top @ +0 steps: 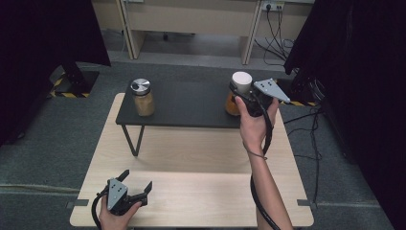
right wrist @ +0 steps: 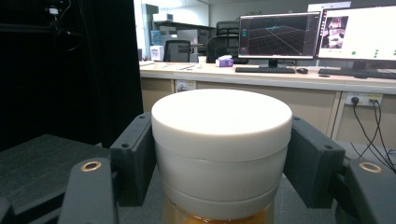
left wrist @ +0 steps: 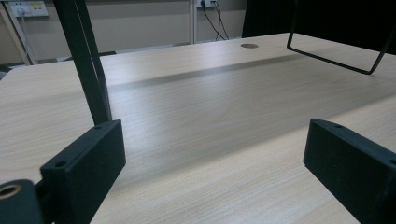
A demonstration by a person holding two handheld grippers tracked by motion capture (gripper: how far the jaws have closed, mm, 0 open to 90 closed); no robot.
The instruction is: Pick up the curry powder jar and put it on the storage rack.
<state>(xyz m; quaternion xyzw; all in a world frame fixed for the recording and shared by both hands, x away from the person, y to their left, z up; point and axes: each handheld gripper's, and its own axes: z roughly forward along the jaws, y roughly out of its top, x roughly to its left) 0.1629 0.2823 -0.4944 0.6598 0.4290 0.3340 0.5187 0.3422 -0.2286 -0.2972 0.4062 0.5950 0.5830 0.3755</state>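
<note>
A jar with a white lid (top: 242,79) and amber contents stands at the right end of a low black shelf (top: 186,103). My right gripper (top: 241,92) is shut on that lid; in the right gripper view its black jaws press both sides of the white lid (right wrist: 222,135), with my right gripper (right wrist: 219,154) centred on it. A second jar with a silver lid (top: 142,97) stands at the shelf's left end. My left gripper (top: 137,180) hovers open near the table's front left, and my left gripper (left wrist: 215,144) has nothing between its jaws.
The shelf stands on thin black wire legs (left wrist: 86,60) on a light wooden table (top: 191,191). Black curtains hang at both sides. Desks, monitors (right wrist: 280,35) and wall sockets lie beyond the table.
</note>
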